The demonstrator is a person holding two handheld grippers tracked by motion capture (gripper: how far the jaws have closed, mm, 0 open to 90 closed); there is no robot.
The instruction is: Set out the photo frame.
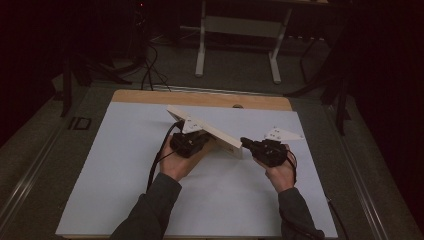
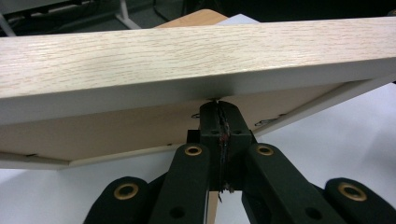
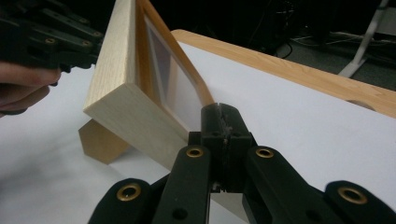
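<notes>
left gripper [image 2: 218, 105] jaws clenched under wooden frame [image 1: 210, 131] | right gripper [image 3: 219, 108] jaws clenched, seemingly touching frame edge

Dim room, darkness at both sides and top corners. White sheet [image 1: 125, 165] spread over the table [image 1: 150, 96]; pale wood strip bare along far edge, small round hole [image 1: 238, 106] in it. Grey carpet floor [image 1: 35, 155] around. Beyond, white-legged frame of another desk [image 1: 239, 30]. Black cables [image 1: 149, 70] trailing over floor at far left. Metal rail [image 1: 372, 210] along right side.
</notes>
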